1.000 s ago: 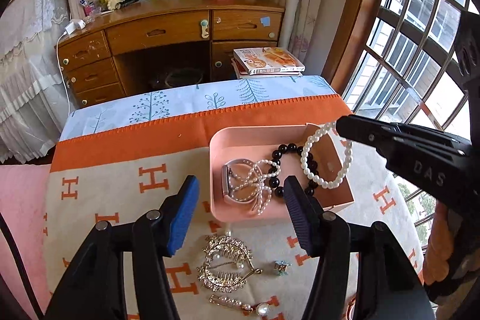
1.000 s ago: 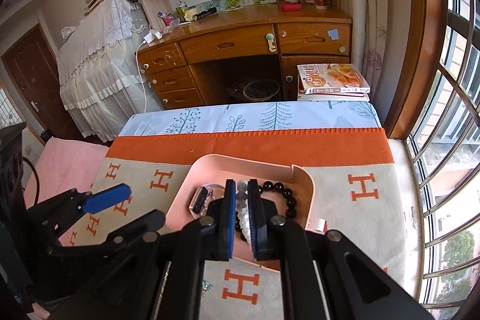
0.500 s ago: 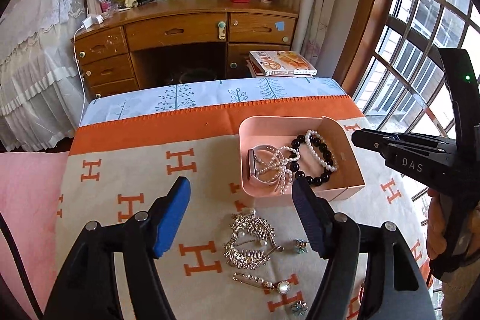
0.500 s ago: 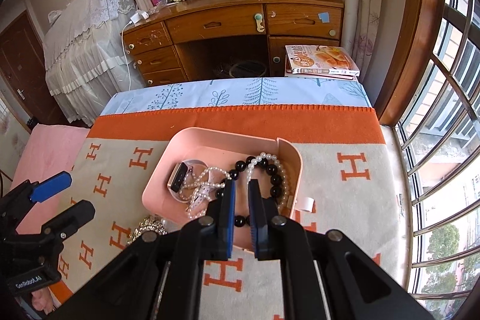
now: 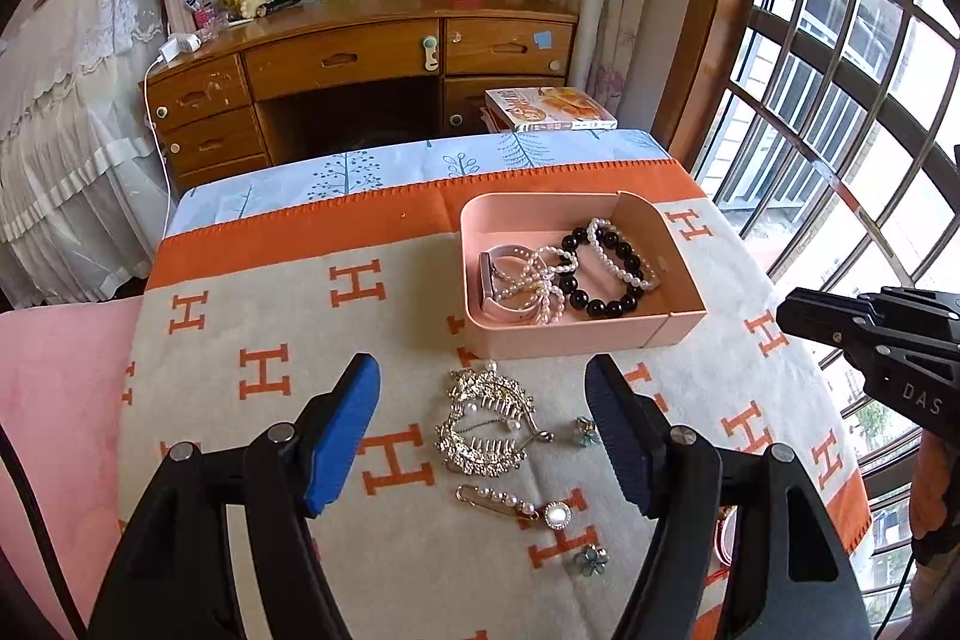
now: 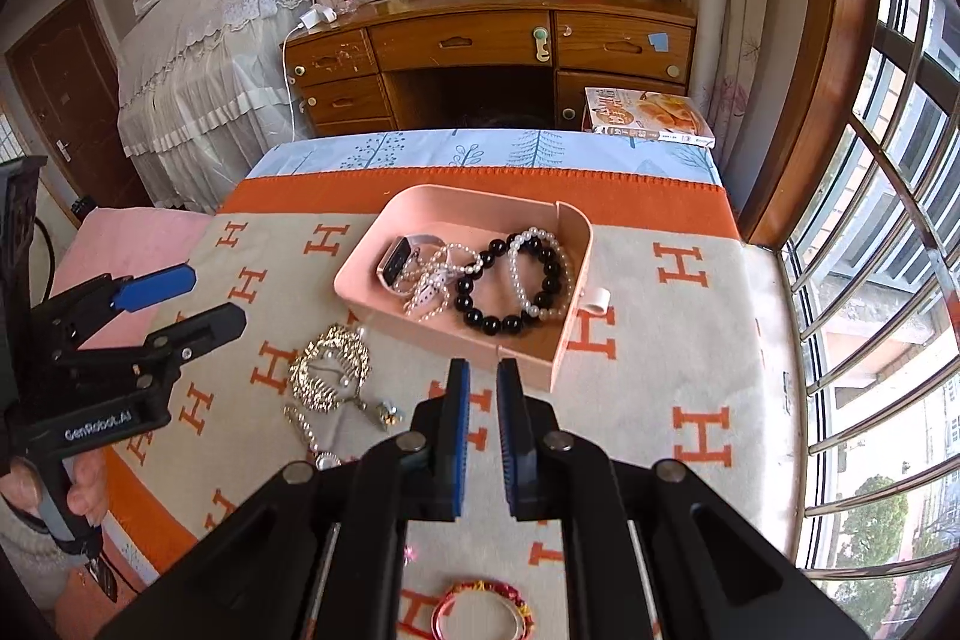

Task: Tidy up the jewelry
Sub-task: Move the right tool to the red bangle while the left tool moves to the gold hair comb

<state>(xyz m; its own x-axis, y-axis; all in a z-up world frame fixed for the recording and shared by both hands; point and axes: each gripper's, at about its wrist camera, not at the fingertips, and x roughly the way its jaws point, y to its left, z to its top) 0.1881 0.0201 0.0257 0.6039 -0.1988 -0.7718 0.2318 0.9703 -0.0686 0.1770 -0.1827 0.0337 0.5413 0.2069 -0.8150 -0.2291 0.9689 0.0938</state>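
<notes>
I am looking down at the blanket covering the bed, and the pink tray is sitting near its far orange border, toward the window-side edge. It is already holding a watch, a black bead bracelet and pearl strands. Nearer me, just off the tray's front wall, the rhinestone hair clip is lying loose: the biggest piece left, stiff metal, light, spiky, probably slippery on its stones, so I am judging its hinged spine the safest place to pinch. Below it the pearl pin is lying thin and flat, best taken across its bar. Two tiny flower earrings will be fiddly. By the near edge a pink bangle is waiting, rigid and easily pinched on its rim. My left gripper is hanging spread and empty over the clip; my right gripper is pressed nearly together, carrying nothing.
</notes>
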